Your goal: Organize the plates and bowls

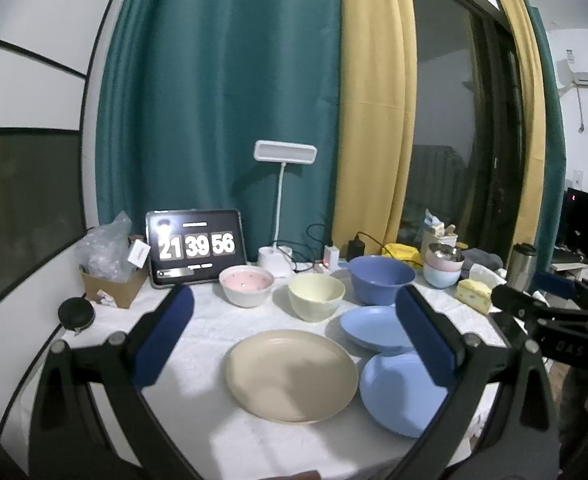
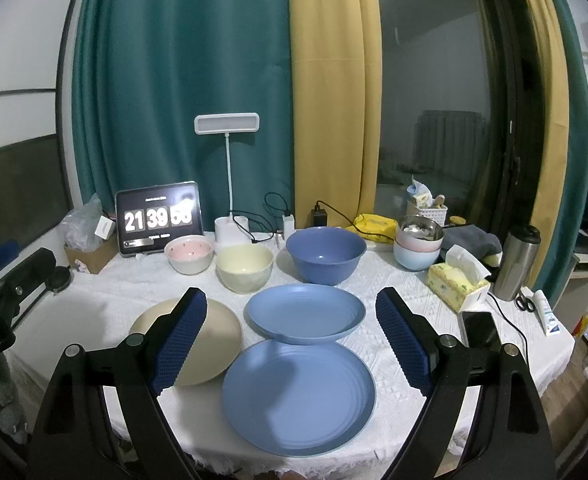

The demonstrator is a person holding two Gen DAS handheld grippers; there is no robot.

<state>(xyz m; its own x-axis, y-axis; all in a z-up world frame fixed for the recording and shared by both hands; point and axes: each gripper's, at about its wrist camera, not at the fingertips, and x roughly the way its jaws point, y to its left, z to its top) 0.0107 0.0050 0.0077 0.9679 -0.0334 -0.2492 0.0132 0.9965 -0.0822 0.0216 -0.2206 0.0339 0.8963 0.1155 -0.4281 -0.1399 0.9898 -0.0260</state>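
On the white tablecloth lie a cream plate [image 1: 292,374] [image 2: 218,334], a flat blue plate [image 2: 299,396] [image 1: 398,396] at the front and a deeper blue plate [image 2: 305,313] [image 1: 374,326] behind it. Further back stand a pink bowl [image 1: 247,284] [image 2: 190,255], a pale yellow bowl [image 1: 316,296] [image 2: 245,267] and a large blue bowl [image 1: 381,279] [image 2: 326,254]. My left gripper [image 1: 294,308] hovers open above the cream plate, holding nothing. My right gripper [image 2: 292,308] hovers open over the blue plates, also with nothing in it; it shows at the left wrist view's right edge [image 1: 550,312].
Along the back stand a tablet clock [image 1: 196,246], a white desk lamp [image 1: 280,208], chargers with cables and a stack of pastel bowls [image 2: 418,246]. A tissue box [image 2: 458,284], steel tumbler [image 2: 516,262] and phone [image 2: 480,330] crowd the right side. A cardboard box [image 1: 108,280] sits left.
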